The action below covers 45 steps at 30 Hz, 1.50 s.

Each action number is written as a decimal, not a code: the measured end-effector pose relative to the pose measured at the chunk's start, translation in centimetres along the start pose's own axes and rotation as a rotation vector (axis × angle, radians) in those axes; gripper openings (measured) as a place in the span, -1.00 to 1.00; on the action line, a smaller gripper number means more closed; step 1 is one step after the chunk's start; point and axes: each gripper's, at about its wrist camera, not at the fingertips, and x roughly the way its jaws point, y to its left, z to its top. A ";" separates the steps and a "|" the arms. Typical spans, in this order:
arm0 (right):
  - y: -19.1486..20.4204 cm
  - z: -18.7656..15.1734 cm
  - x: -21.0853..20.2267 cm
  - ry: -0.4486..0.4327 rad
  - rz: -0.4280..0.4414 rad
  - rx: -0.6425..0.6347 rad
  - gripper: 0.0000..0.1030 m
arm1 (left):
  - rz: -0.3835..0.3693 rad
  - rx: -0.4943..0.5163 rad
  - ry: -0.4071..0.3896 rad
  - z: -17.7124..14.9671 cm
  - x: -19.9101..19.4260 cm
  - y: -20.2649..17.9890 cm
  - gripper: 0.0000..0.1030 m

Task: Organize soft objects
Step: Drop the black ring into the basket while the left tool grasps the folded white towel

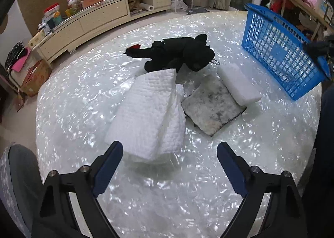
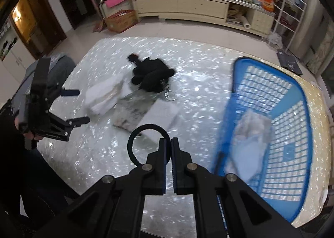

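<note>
White quilted pad (image 1: 150,112), grey cushion (image 1: 213,106), black plush (image 1: 183,52) clustered on table; blue basket (image 1: 279,50) tilted.

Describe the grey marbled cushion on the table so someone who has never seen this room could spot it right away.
Start at the shiny pearly white table and find the blue plastic lattice basket at its edge. Beside it lies a pile; the flat square grey marbled cushion sits between the white quilted folded pad and the plain white foam block. Only it is mottled grey with a dark edge.

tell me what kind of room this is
Most likely a lived-in living room at home: a long cream sideboard crowded with household clutter runs along the wall, a cardboard box sits on the tiled floor, and a glossy pearly table serves as the work surface.
</note>
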 end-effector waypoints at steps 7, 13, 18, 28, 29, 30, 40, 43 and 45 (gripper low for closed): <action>-4.2 0.4 -1.3 -0.015 -0.038 0.078 -0.92 | 0.011 0.049 0.033 0.8 2.8 -0.1 0.44; -7.3 0.3 -1.9 -0.011 -0.072 0.129 -0.92 | 0.032 0.068 0.071 1.1 5.3 0.1 0.21; -9.1 0.2 -1.8 -0.007 -0.087 0.162 -0.92 | 0.028 0.070 0.080 1.6 6.3 0.2 0.11; -11.7 0.8 1.0 0.052 -0.119 0.192 -0.92 | 0.067 0.039 0.083 1.8 6.9 1.0 -0.40; -12.0 1.0 1.5 0.061 -0.120 0.197 -0.92 | 0.069 0.033 0.081 1.7 6.9 1.1 -0.42; -12.3 1.1 2.0 0.070 -0.124 0.192 -0.92 | 0.071 0.026 0.080 1.8 6.8 1.2 -0.46; -14.8 2.7 7.8 0.199 -0.146 0.211 -0.92 | 0.038 -0.059 0.058 1.6 5.8 2.5 -0.70; -15.0 2.6 8.8 0.219 -0.150 0.208 -0.92 | 0.037 -0.075 0.051 1.5 5.0 2.8 -0.73; -15.0 2.3 9.1 0.222 -0.159 0.201 -0.92 | 0.038 -0.082 0.040 1.5 4.4 2.8 -0.74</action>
